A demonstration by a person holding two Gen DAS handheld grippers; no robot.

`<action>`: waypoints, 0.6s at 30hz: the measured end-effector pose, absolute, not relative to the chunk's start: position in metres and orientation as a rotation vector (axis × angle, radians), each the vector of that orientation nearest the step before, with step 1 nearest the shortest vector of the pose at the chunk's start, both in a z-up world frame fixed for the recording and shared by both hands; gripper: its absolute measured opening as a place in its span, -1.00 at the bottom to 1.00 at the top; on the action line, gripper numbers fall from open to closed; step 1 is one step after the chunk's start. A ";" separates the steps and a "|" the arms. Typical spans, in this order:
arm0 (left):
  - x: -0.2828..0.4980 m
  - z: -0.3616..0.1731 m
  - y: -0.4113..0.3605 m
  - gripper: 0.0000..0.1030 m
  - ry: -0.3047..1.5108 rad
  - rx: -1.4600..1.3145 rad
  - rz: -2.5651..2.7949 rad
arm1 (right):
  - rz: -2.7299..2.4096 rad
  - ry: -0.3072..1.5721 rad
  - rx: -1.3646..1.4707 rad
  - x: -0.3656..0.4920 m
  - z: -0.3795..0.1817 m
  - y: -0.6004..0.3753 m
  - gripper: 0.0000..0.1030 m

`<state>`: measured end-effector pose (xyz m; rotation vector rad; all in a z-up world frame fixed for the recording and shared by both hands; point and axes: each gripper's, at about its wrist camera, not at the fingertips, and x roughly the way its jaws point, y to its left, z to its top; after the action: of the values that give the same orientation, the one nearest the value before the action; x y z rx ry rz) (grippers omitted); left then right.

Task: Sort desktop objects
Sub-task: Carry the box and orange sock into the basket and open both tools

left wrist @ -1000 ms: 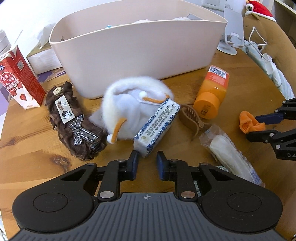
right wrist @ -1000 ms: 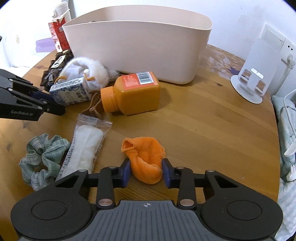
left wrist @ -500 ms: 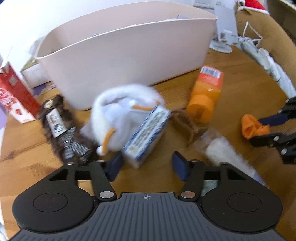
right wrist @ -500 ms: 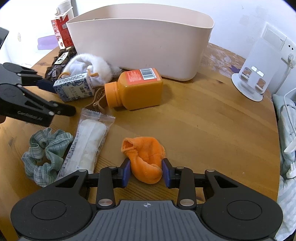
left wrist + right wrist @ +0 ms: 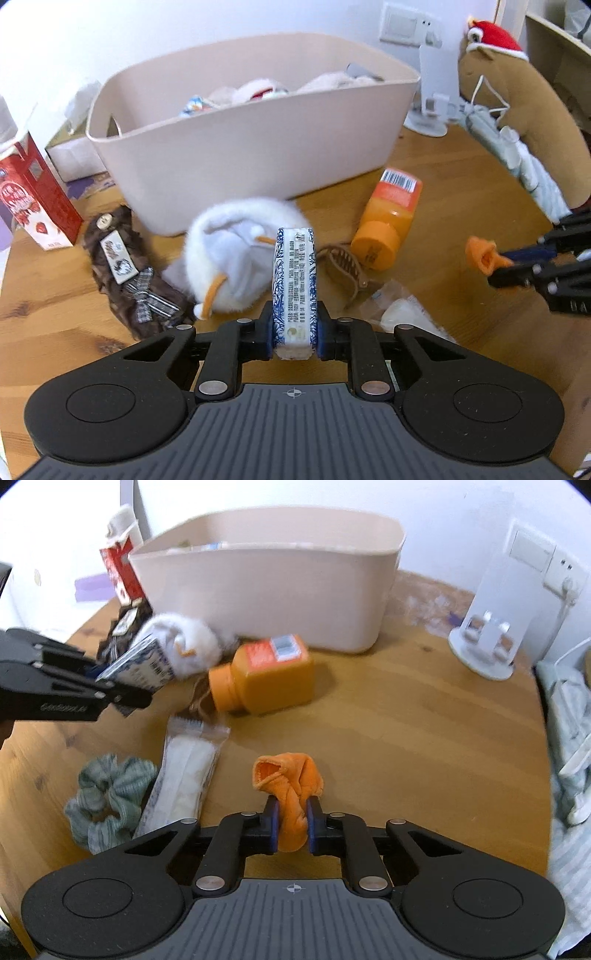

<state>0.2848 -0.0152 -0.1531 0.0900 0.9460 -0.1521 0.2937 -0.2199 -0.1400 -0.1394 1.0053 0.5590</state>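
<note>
My left gripper (image 5: 294, 334) is shut on a blue-and-white patterned box (image 5: 294, 288) and holds it raised above the wooden table; it also shows in the right wrist view (image 5: 142, 662). My right gripper (image 5: 291, 825) is shut on an orange sock (image 5: 291, 786), lifted off the table; the sock shows at the right in the left wrist view (image 5: 482, 254). The beige bin (image 5: 251, 147) stands behind with soft items inside. On the table lie a white fluffy item (image 5: 240, 254), an orange bottle (image 5: 388, 225), a brown hair clip (image 5: 341, 266) and a brown bow accessory (image 5: 129, 273).
A red milk carton (image 5: 37, 199) stands at the left. A wrapped white packet (image 5: 184, 771) and a green scrunchie (image 5: 107, 794) lie near the front. A white stand (image 5: 487, 635) is at the back right, and a brown plush toy (image 5: 517, 110) beyond the table edge.
My left gripper opened, moved onto the patterned box, shut on it and lifted it. My right gripper squeezed the orange sock tighter and raised it off the table.
</note>
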 end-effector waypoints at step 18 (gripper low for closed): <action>0.278 -0.083 0.006 -0.61 0.829 0.146 -0.136 | 0.591 0.825 -0.183 0.321 -0.075 -0.210 -0.72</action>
<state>0.2778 0.0064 -0.0835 0.1457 0.8292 -0.1361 0.3214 -0.2100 -0.0751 -0.1833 0.8250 0.5906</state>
